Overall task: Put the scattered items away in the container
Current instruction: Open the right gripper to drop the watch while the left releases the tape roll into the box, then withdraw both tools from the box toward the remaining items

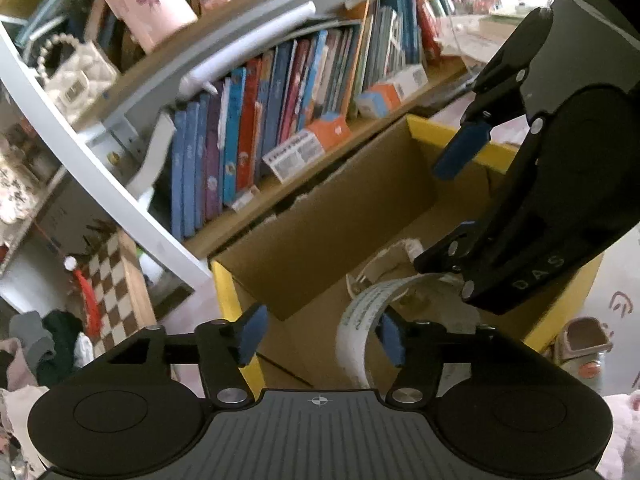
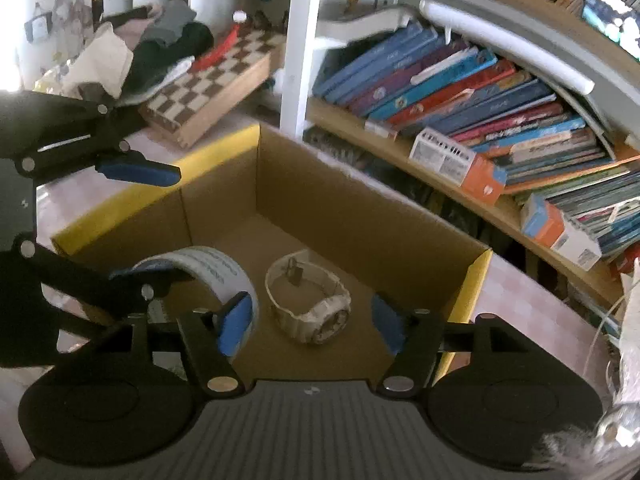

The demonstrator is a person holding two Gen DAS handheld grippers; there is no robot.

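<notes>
A lived-in home room around me: crammed bookshelf [image 2: 480,92], chessboard [image 2: 208,80], heaped clothes [image 2: 168,44], a beaded handbag [image 1: 76,72].

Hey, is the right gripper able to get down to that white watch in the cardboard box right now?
Probably yes. The right gripper is open above the white watch in the open-topped cardboard box; only the tape roll sits close beside it.

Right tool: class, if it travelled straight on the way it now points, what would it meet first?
Most likely the white watch on the floor of the cardboard box; it lies between the open right tool fingers, though depth is uncertain.
</notes>
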